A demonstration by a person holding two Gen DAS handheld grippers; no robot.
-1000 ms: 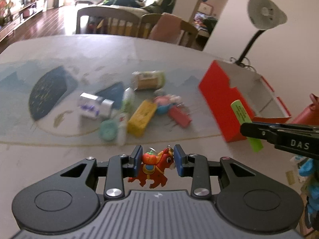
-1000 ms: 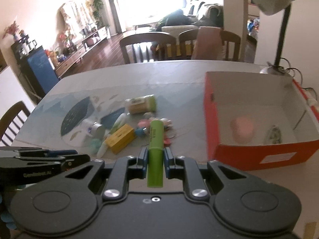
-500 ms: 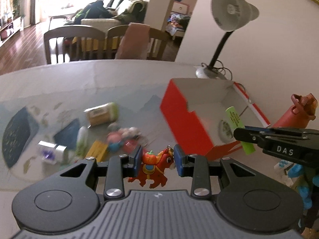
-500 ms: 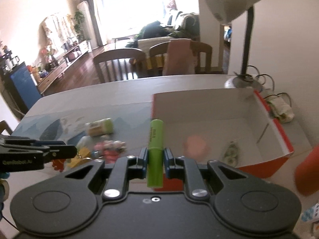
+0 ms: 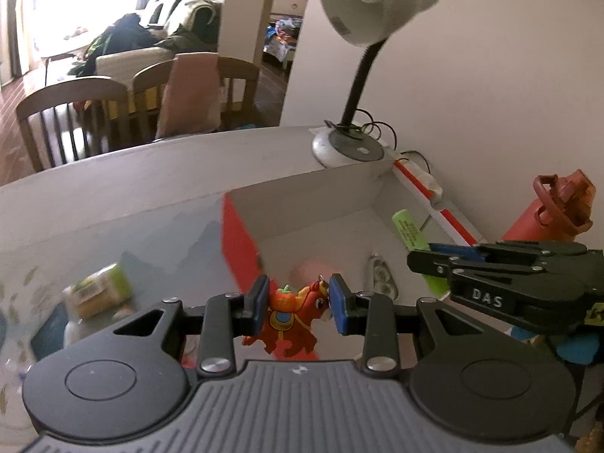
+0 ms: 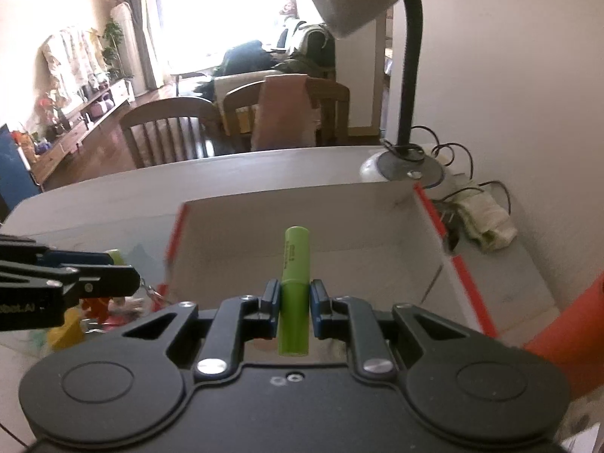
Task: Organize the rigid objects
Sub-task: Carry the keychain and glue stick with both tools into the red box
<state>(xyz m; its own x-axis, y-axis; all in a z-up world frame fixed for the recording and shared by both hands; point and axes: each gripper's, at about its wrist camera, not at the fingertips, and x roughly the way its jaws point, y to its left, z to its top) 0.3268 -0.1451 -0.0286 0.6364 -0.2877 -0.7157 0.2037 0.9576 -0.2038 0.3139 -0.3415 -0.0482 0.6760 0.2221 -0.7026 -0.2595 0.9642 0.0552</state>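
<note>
My left gripper (image 5: 299, 300) is shut on a red toy horse keychain (image 5: 290, 317) and holds it over the near left wall of the red box (image 5: 236, 241). My right gripper (image 6: 295, 302) is shut on a green battery (image 6: 295, 264) and holds it above the white inside of the red box (image 6: 468, 283). The right gripper also shows in the left wrist view (image 5: 434, 256), with the green battery (image 5: 407, 228) sticking out over the box. A pink thing (image 5: 309, 268) and a small pale item (image 5: 381, 275) lie in the box.
A desk lamp (image 5: 355, 143) stands behind the box, with cables and a white cloth (image 6: 483, 219) beside it. A red bottle (image 5: 547, 207) stands right of the box. Several small items, among them a green-capped jar (image 5: 100, 290), lie on the table at left.
Both grippers have moved right and forward from the pile of items to the red box, each carrying its object. The box now fills the middle of both views.
</note>
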